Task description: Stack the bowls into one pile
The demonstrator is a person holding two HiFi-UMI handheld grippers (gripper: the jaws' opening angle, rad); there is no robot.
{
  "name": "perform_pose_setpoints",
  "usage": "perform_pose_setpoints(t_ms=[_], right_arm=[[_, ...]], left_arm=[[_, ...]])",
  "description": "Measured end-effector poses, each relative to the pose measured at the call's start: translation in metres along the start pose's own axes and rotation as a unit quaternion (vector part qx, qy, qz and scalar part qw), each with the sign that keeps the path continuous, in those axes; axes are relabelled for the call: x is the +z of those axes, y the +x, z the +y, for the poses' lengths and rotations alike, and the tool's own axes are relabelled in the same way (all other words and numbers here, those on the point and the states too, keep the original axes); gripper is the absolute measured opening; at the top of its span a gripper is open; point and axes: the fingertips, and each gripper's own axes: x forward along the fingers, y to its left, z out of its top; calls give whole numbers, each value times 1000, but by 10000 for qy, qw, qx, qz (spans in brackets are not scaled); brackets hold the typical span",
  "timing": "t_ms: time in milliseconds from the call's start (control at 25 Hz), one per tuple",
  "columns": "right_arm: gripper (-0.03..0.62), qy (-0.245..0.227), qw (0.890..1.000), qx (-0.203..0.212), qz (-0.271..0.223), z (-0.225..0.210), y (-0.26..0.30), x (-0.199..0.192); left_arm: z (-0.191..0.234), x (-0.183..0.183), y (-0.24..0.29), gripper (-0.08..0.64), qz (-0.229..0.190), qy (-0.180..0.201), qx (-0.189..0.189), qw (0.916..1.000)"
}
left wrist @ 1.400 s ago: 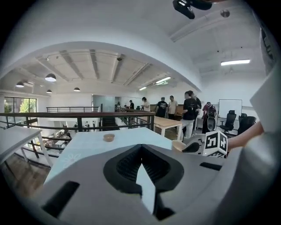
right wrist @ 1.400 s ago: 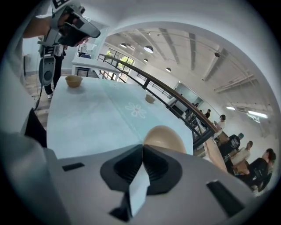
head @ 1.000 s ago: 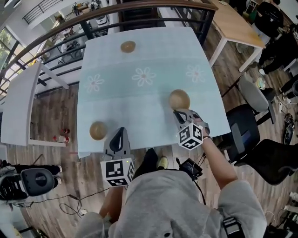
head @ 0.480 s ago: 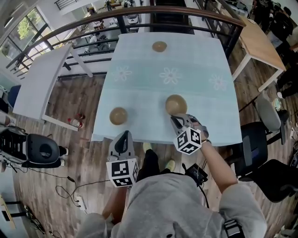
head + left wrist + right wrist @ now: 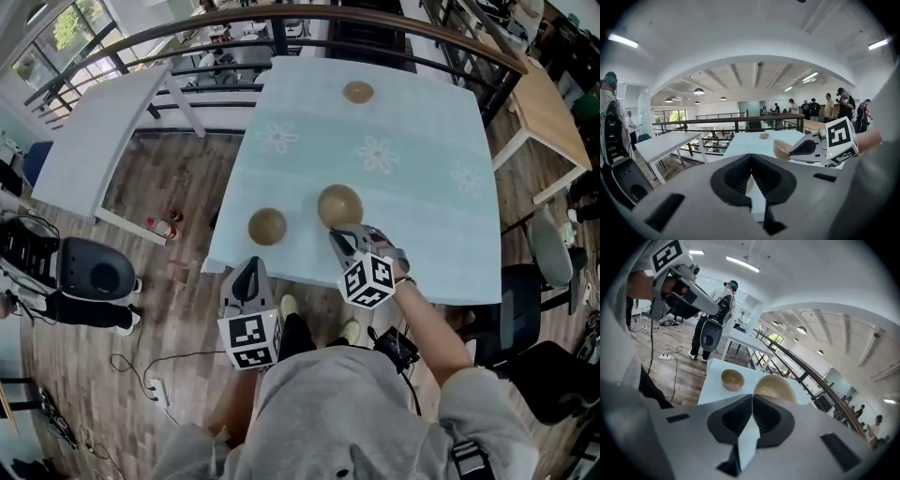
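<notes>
right gripper [image 5: 334, 233] clamped on tilted bowl [image 5: 339, 203], now nearer the second bowl [image 5: 267, 226] at its nine o'clock than a second ago, left gripper [image 5: 248, 267] closed, empty

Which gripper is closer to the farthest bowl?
Right. The right gripper is over the table, short of the far bowl; the left gripper hangs off the near edge.

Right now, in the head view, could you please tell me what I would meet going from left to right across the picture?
White table → corner bowl → held bowl, gripped in the right tongs → wooden table. The far bowl overlaps the held bowl sideways, so I leave it out.
</notes>
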Motion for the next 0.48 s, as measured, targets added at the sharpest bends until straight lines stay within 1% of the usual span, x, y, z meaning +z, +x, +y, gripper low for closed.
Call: perform_pose_setpoints(t_ms=[320, 480], right_arm=[[31, -255, 9986, 449, -60, 22, 64, 59], [31, -391, 9968, 702, -11, 43, 92, 76]], left_arm=[[78, 1, 24, 15, 61, -195, 125, 9997], [108, -3, 37, 15, 86, -268, 95, 9996]])
